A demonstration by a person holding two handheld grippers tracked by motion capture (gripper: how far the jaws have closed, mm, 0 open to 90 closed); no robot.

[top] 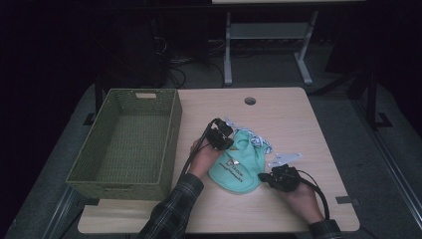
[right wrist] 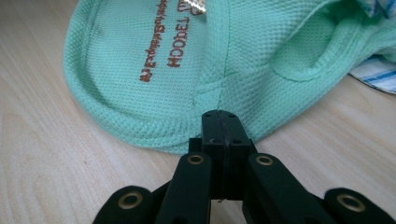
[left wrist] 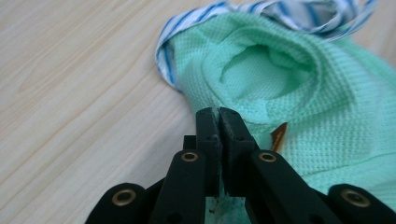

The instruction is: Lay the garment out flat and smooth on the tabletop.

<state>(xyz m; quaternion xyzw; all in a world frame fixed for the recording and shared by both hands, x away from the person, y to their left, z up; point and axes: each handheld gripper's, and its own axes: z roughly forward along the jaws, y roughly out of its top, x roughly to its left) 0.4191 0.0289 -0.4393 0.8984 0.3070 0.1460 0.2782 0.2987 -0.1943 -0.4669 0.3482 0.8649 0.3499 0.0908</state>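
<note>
While clamped, both grippers (left (left wrist: 219,114), right (right wrist: 220,116)) pinch bib (right wrist: 140,56).

Left gripper (left wrist: 219,116) apparently pinching green bib (left wrist: 317,107)

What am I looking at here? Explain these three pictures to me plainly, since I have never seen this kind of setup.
There is no robot. A person sits at a light wooden table and holds a black hand-held gripper in each hand; each has two black jaws and a trailing cable.

The high view looks down from above the person. The left gripper and right gripper meet a small mint-green knitted fabric bib with brown lettering and blue-striped trim. A woven green rectangular basket stands at the table's left side.

The other two pictures come from cameras that ride on the grippers and look along their jaws. In the left gripper view the left gripper's jaws are shut on the bib's edge. In the right gripper view the right gripper's jaws are shut at the bib's hem; whether they pinch cloth is unclear.
</note>
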